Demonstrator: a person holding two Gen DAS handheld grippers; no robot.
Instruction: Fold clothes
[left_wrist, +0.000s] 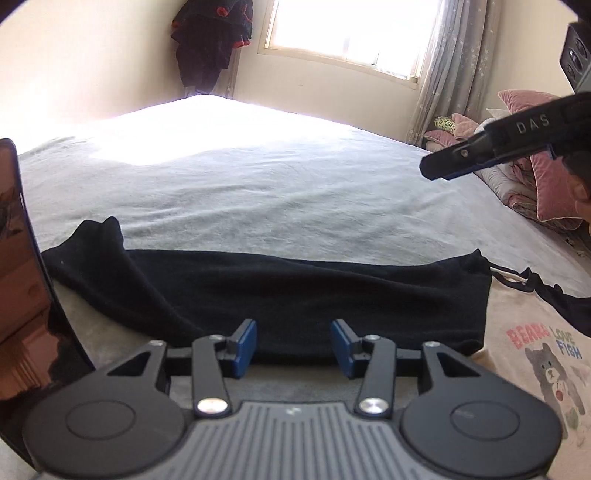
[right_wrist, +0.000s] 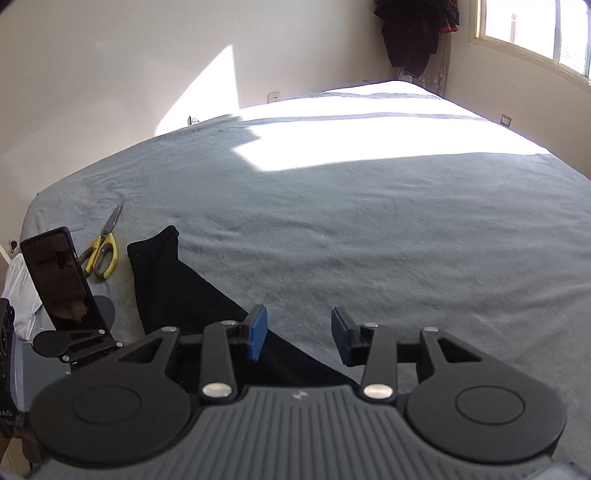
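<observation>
We see the black garment (left_wrist: 295, 295) lying folded along the near edge of the grey bed (left_wrist: 258, 192) (drawstring trailing right); our left gripper (left_wrist: 293, 349) and right gripper (right_wrist: 299, 334) hover above it, fingers apart, empty.

Grey-covered bed (right_wrist: 369, 229) extends ahead of both tools, sun patch across its far half; cream walls (right_wrist: 110, 74), window (left_wrist: 354, 29) with grey curtain (left_wrist: 443, 74) beyond.
</observation>
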